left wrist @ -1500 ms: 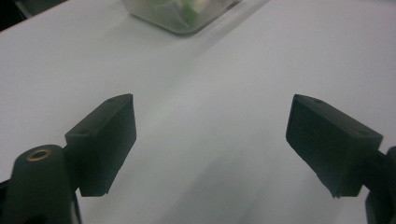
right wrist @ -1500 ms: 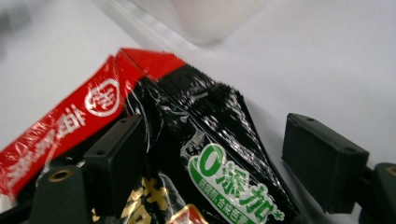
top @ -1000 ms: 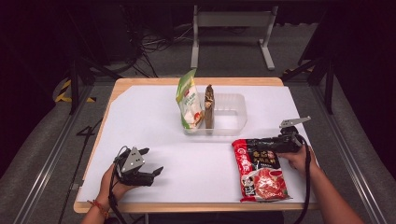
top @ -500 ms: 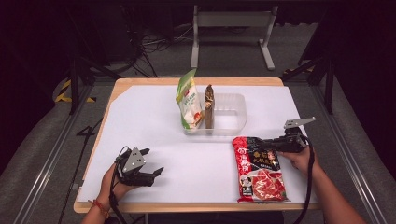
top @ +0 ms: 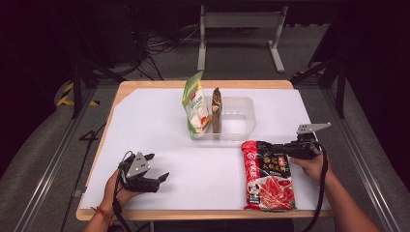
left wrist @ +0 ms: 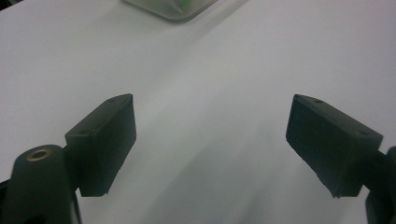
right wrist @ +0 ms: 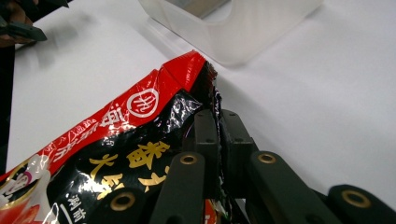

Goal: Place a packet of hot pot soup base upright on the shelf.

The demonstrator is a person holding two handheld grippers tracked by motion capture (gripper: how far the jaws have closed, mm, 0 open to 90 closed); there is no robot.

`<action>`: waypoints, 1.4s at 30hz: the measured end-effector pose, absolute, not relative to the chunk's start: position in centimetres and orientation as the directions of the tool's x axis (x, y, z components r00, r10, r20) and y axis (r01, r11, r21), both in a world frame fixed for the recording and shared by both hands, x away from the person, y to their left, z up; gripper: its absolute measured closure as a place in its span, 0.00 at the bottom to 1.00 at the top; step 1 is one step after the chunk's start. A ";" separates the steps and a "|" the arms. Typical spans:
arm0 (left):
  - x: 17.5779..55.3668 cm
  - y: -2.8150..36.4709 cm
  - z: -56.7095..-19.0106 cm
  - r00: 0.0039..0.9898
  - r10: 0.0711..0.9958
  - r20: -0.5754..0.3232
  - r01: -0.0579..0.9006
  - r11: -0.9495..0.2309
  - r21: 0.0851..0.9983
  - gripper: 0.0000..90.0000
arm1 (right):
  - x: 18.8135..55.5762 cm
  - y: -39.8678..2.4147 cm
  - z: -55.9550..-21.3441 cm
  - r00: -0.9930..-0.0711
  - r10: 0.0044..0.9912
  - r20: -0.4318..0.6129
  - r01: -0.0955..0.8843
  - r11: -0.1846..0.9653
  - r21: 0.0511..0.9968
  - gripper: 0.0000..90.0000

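Now that its jaws have just been closing, the right gripper [right wrist: 218, 140] pinches the top edge of the red noodle packet [top: 269, 175], flat near the clear tray [top: 241, 121]; lifting looks next. The left gripper [top: 155, 177] rests apart, empty.

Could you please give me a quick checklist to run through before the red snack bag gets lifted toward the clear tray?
1. Right hand-held gripper clamped on the red snack bag; its jaws have just been closing on the bag's top edge: ok.
2. Grip depth: only the thin top edge is pinched, so it may slip: cannot tell.
3. Free room in the clear tray, right of the green pouch and the brown packet: ok.
4. Left hand-held gripper open, off to the side: ok.
5. White table cover bare between bag and tray: ok.
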State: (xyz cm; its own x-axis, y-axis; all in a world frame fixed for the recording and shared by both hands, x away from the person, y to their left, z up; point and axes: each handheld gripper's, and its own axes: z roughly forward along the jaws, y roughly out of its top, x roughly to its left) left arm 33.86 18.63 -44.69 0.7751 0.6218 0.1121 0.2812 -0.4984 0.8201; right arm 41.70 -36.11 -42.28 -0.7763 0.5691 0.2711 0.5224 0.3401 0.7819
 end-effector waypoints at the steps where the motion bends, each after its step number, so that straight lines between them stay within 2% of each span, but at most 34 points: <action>1: 33.9 18.6 -44.7 0.775 0.623 0.109 0.283 -0.496 0.821 0.19 | 41.6 -36.1 -42.1 -0.775 0.569 0.274 0.523 0.335 0.784 0.97; 9: 33.9 18.7 -44.7 0.773 0.626 0.101 0.288 -0.488 0.824 0.19 | 40.8 -35.9 -40.7 -0.790 0.559 0.252 0.481 0.310 0.820 0.98; 25: 34.0 19.0 -44.5 0.768 0.636 0.071 0.295 -0.451 0.843 0.19 | 38.3 -35.0 -35.0 -0.827 0.517 0.220 0.365 0.196 0.910 0.99; 35: 34.0 19.1 -44.4 0.768 0.636 0.081 0.286 -0.453 0.844 0.19 | 36.9 -33.7 -32.2 -0.845 0.516 0.137 0.276 0.202 0.940 0.99; 42: 33.9 19.1 -44.5 0.767 0.638 0.072 0.293 -0.447 0.845 0.19 | 36.7 -33.1 -31.0 -0.847 0.518 0.115 0.242 0.184 0.953 0.99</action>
